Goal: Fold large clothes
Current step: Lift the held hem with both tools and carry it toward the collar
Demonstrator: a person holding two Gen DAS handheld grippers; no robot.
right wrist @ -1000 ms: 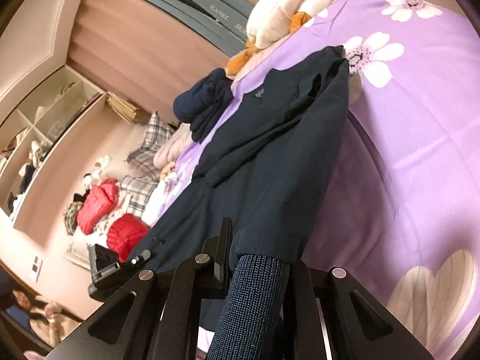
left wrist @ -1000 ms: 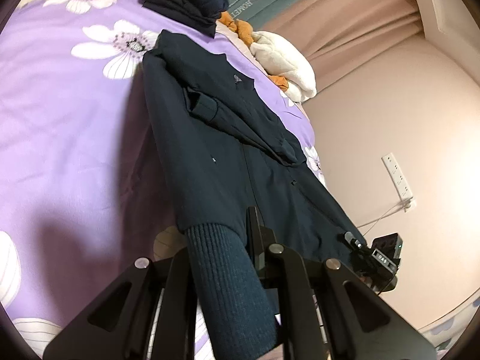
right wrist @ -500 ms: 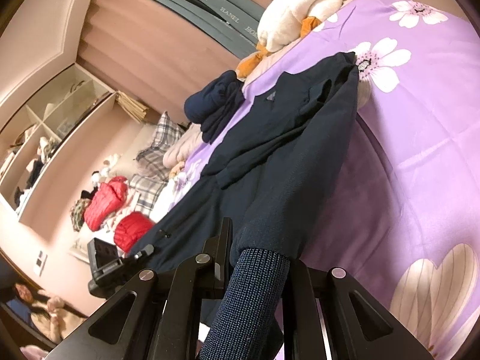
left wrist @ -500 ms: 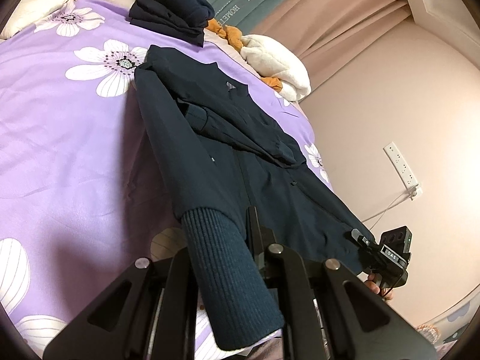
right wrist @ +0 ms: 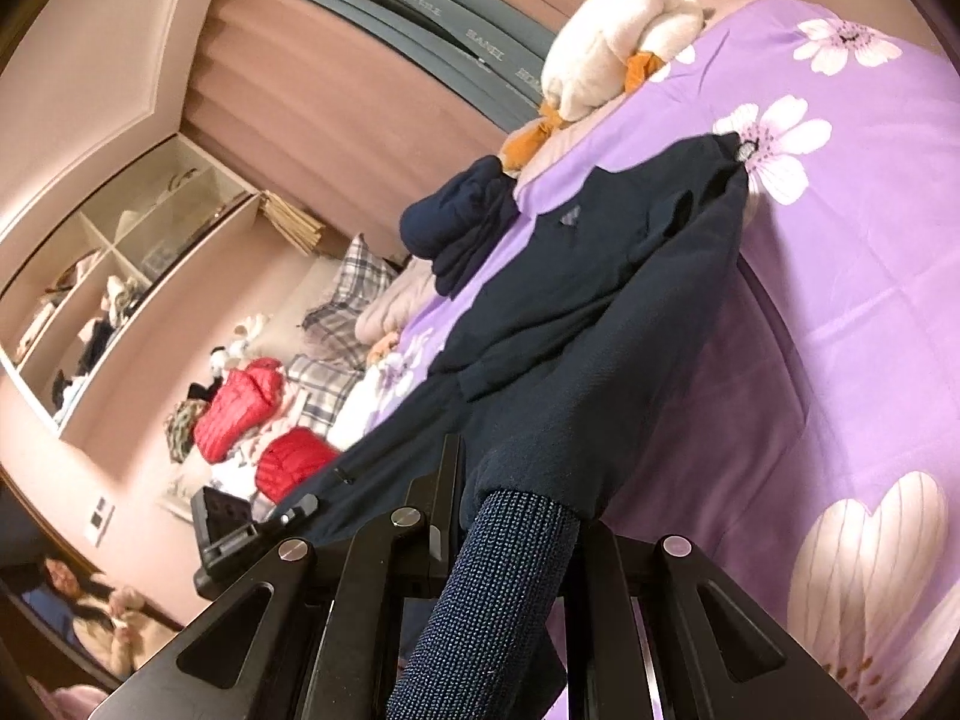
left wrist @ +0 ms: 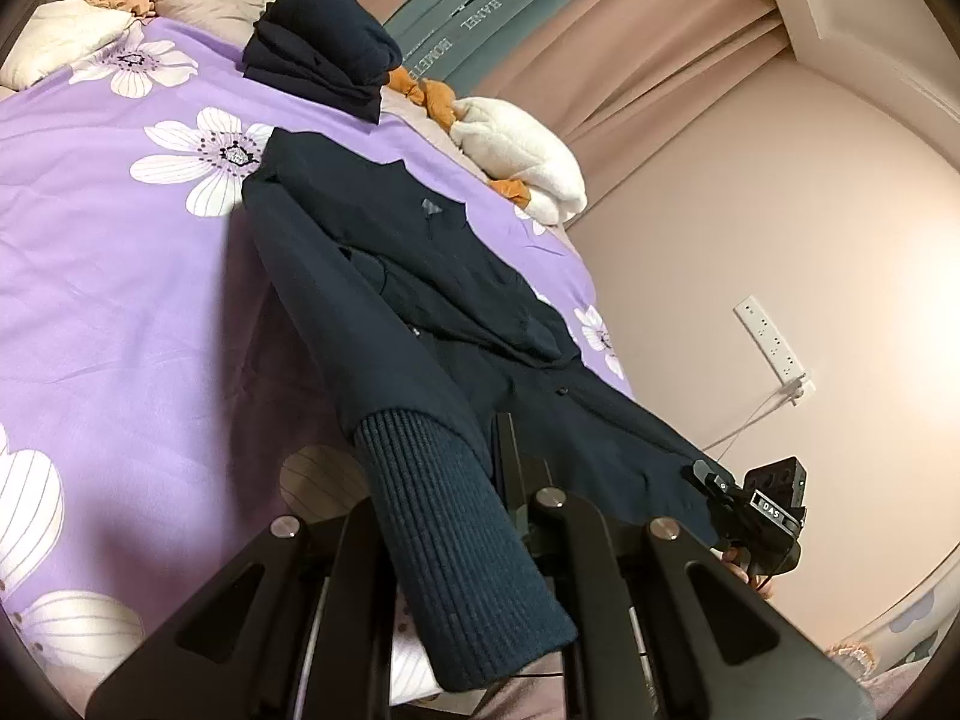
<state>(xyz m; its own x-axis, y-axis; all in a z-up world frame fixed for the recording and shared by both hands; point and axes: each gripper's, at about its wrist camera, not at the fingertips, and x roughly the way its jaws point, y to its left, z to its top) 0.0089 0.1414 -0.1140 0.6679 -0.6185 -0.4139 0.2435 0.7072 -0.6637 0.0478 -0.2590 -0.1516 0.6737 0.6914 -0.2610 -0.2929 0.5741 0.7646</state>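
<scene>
A large dark navy jacket [left wrist: 432, 276] lies spread on a purple flowered bedspread [left wrist: 108, 312]; it also shows in the right wrist view [right wrist: 576, 300]. My left gripper [left wrist: 456, 516] is shut on one ribbed sleeve cuff [left wrist: 456, 540] and holds the sleeve lifted and stretched. My right gripper [right wrist: 510, 546] is shut on the other ribbed cuff [right wrist: 492, 594], that sleeve also taut. Each gripper shows in the other's view, the right one [left wrist: 762, 510] and the left one [right wrist: 240, 528], at the jacket's lower edge.
A folded navy garment [left wrist: 324, 60] and a white plush toy [left wrist: 522, 156] lie at the head of the bed. A wall with a socket [left wrist: 774, 342] is to the right. Red jackets [right wrist: 246, 402], plaid pillows and shelves [right wrist: 102, 300] stand beyond the bed.
Both grippers have pulled back and up with the cuffs, so the sleeves are lifted further and more of the bed head shows.
</scene>
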